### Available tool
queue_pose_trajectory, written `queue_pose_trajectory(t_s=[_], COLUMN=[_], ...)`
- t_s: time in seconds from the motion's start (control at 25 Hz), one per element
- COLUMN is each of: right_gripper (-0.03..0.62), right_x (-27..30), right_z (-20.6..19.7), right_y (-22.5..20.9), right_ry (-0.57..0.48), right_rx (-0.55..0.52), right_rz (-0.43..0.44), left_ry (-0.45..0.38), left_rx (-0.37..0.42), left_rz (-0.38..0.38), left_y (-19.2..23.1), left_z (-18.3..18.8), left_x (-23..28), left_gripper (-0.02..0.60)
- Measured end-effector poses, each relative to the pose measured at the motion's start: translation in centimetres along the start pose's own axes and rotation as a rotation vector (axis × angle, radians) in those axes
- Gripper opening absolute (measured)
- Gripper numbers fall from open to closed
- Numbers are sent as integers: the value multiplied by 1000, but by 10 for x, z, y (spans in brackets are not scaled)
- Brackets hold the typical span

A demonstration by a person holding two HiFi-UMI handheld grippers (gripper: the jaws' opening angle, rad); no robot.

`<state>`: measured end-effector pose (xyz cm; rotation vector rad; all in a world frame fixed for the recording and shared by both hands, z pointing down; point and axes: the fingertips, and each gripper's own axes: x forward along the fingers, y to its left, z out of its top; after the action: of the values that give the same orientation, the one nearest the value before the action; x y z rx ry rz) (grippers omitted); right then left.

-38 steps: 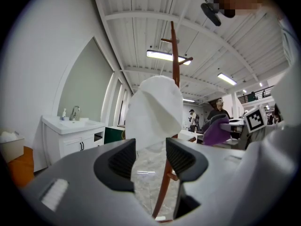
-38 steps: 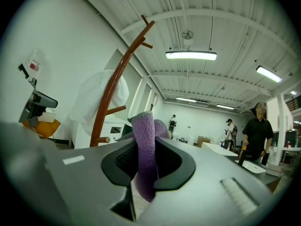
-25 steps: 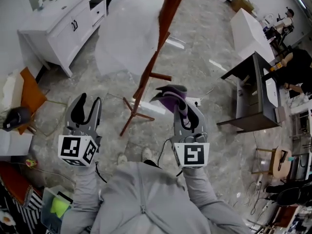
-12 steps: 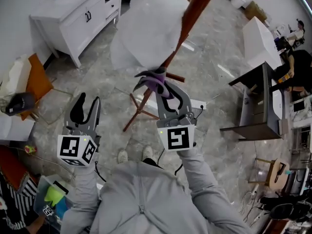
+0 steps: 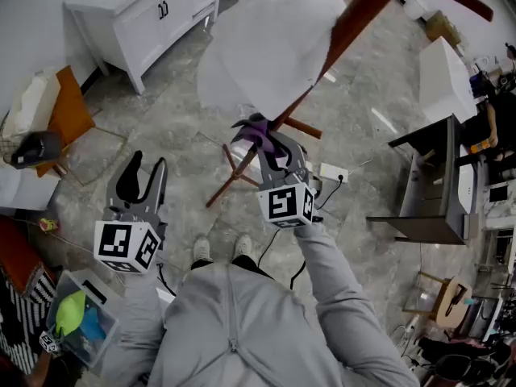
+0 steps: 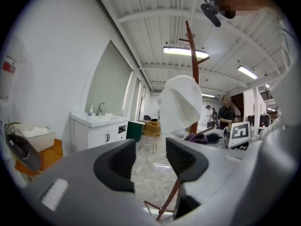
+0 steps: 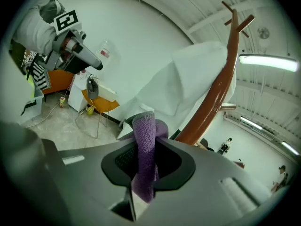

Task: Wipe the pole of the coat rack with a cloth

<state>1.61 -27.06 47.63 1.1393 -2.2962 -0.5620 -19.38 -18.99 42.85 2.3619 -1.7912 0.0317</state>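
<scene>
Right gripper (image 5: pixel 268 142): jaws are clamped on a purple cloth (image 7: pixel 144 147).
Cloth position: raised beside the lower coat rack pole (image 5: pixel 355 18), just under a hung white garment (image 5: pixel 270 39); contact cannot be told.
Left gripper (image 6: pixel 149 160): jaws are parted with nothing between them; held low, well apart from the pole.

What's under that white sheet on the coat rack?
The pole runs along the sheet's edge in the right gripper view; in the head view the sheet hides part of it. What holds the sheet is covered.
</scene>
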Motion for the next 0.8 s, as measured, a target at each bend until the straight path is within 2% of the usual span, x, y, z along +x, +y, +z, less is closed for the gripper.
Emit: queue_pose_trajectory(t_s=[0.16, 0.32, 0.8], right_gripper=[52, 52, 52], right_x=[-1, -5, -34], right_z=[-23, -36, -34], right_y=[16, 26, 46], right_ry=[57, 83, 70], right_rx=[-9, 49, 61], right_rz=[63, 92, 135], left_ry=[4, 4, -3], left_rx=[-4, -4, 6], left_rz=[0, -15, -70], left_y=[-2, -9, -29], left_z=[-2, -2, 0], left_x=[3, 8, 23], left_gripper=[215, 215, 215])
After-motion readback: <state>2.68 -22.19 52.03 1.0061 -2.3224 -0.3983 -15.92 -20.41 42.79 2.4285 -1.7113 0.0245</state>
